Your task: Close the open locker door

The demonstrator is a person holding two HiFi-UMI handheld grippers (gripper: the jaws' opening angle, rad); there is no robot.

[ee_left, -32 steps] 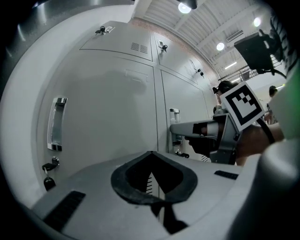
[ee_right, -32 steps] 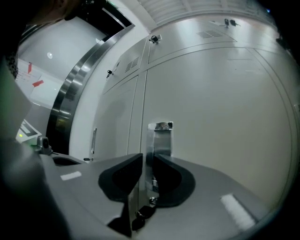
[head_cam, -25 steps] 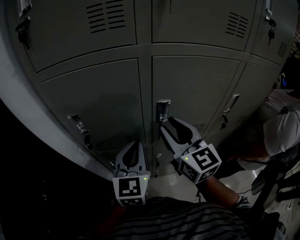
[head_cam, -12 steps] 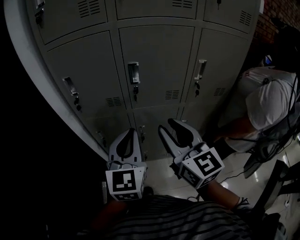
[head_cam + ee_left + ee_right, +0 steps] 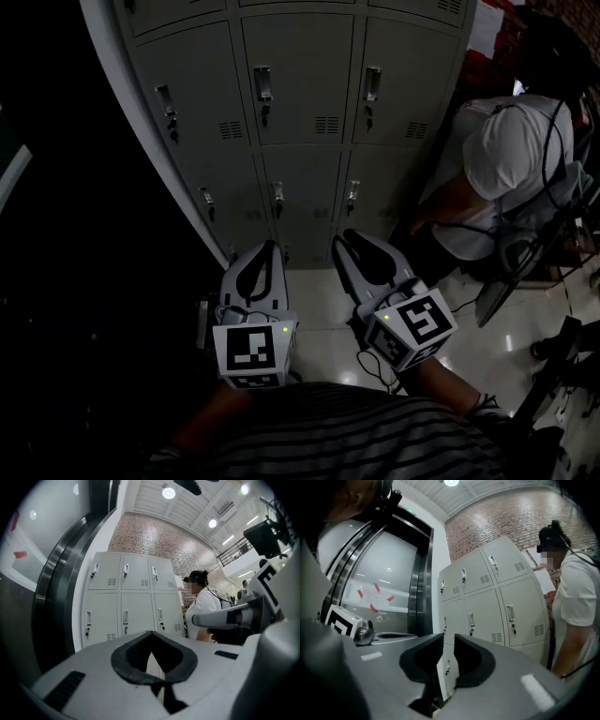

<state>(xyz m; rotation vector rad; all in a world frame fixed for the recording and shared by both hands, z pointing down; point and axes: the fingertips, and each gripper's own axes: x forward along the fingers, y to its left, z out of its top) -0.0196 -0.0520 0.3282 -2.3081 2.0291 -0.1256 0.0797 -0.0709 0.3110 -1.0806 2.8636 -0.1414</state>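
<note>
The grey locker bank (image 5: 300, 103) stands ahead, and every door I can see on it lies flush and closed. Both grippers hang in the air well short of it, over the glossy floor. My left gripper (image 5: 267, 246) is shut, its tips meeting with nothing held. My right gripper (image 5: 345, 239) is closing; only a narrow gap is left between its jaws and nothing is in it. In the left gripper view the lockers (image 5: 126, 597) show beyond the closed tips (image 5: 151, 633). In the right gripper view the lockers (image 5: 487, 597) show past the narrow slit (image 5: 449, 637).
A person in a white shirt (image 5: 497, 169) bends beside the right end of the lockers, also seen as the person (image 5: 581, 606) in the right gripper view. A dark curved metal frame (image 5: 56, 597) borders the lockers on the left. A chair and cables (image 5: 534, 272) lie at the right.
I have backed away from the lockers, which now sit farther off and higher in the head view. The right gripper has left the middle door's handle and its jaws have narrowed.
</note>
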